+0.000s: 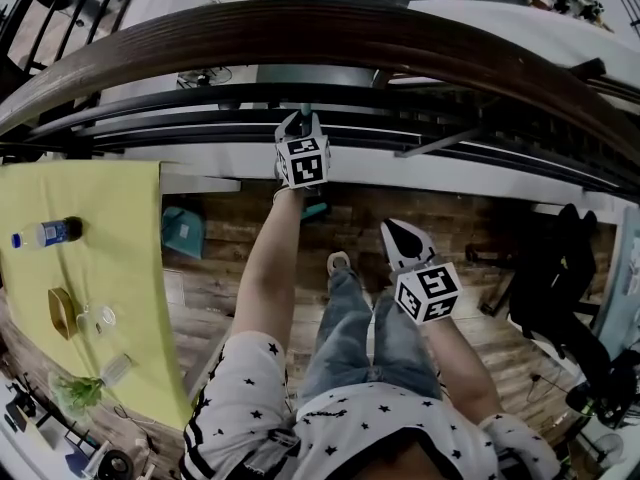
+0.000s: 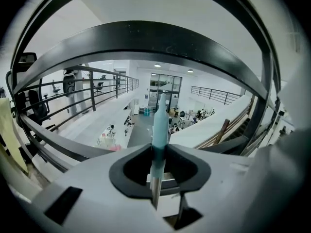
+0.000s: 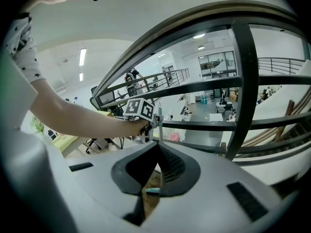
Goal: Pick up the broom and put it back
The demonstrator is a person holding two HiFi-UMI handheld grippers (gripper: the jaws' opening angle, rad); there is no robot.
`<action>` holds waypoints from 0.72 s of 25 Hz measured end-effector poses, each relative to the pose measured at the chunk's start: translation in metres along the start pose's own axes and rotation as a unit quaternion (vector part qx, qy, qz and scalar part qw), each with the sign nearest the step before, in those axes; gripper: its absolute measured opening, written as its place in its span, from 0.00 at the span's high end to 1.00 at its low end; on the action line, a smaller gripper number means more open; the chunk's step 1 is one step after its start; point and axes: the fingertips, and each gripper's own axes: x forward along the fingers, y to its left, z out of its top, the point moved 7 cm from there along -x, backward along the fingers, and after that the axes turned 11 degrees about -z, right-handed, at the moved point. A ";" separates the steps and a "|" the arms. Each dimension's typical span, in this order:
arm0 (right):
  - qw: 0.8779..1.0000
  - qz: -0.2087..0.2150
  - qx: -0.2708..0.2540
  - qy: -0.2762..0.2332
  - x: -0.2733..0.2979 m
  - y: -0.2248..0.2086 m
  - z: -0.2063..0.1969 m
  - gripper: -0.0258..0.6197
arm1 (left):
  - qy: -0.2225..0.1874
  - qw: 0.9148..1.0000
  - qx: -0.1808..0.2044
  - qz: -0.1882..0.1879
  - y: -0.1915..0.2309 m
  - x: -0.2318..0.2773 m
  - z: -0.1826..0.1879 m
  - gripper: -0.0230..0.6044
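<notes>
In the left gripper view, your left gripper (image 2: 159,149) is clamping the broom (image 2: 160,125) by its handle. The jaws are standing partly apart with the pole filling the gap, its teal upper part rising above them and the bare metal part running down below. The pole is pointing up in front of the railing (image 2: 146,38), with the open hall beyond it. I am counting one broom here and one gripper on it.

In the right gripper view, your right gripper (image 3: 157,148) is carrying nothing: its jaws are meeting at the tips, with only floor showing through the gap beneath them. Further off, your other tool is holding the pole upright, close beside the rail bars.

In the head view, you are standing at the rail with the left arm reaching forward and the right one hanging back near your legs, well apart from the broom. To your left, a yellow table (image 1: 120,198) is carrying one bottle (image 1: 48,233) and one roll of tape (image 1: 63,311), and what looks like one teal dustpan (image 1: 183,231) is sitting beside it.

Judging from this, the pick-up is done; putting the broom back is what is remaining. No view is showing whether its foot is touching the floor
</notes>
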 end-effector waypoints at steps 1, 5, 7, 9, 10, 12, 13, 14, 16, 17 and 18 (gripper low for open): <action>1.000 0.000 0.000 0.000 0.000 0.000 0.000 0.97 | 0.002 1.000 0.001 -0.002 0.000 0.000 0.001 0.81; 1.000 -0.001 0.002 0.002 0.002 0.002 0.000 0.97 | 0.003 1.000 0.002 -0.007 0.003 0.001 0.001 0.81; 1.000 -0.001 0.003 0.002 0.002 0.003 -0.001 0.97 | 0.004 1.000 -0.006 -0.007 0.005 -0.001 0.002 0.81; 1.000 -0.001 0.004 0.000 0.001 0.003 -0.001 0.97 | 0.005 1.000 -0.018 -0.013 0.004 -0.004 0.004 0.81; 1.000 -0.001 0.005 -0.001 0.001 0.003 -0.001 0.97 | 0.004 1.000 -0.022 -0.016 0.003 -0.006 0.004 0.80; 1.000 -0.001 0.005 -0.003 -0.001 0.004 -0.001 0.97 | 0.001 0.999 -0.026 -0.024 0.001 -0.008 0.004 0.77; 1.000 -0.001 0.004 -0.004 -0.001 0.005 0.000 0.97 | 0.000 0.999 -0.025 -0.030 0.000 -0.009 0.003 0.75; 1.000 -0.001 0.004 -0.005 -0.002 0.006 0.000 0.97 | -0.002 0.999 -0.024 -0.034 -0.001 -0.011 0.003 0.73; 1.000 0.000 0.002 -0.006 -0.002 0.009 0.001 0.97 | -0.006 0.999 -0.024 -0.038 -0.001 -0.015 0.004 0.70; 1.000 0.001 0.001 -0.006 -0.002 0.011 0.002 0.97 | -0.007 0.999 -0.026 -0.039 0.000 -0.017 0.004 0.69; 1.000 0.001 0.000 -0.006 -0.003 0.012 0.002 0.97 | -0.009 0.999 -0.027 -0.040 -0.001 -0.021 0.005 0.69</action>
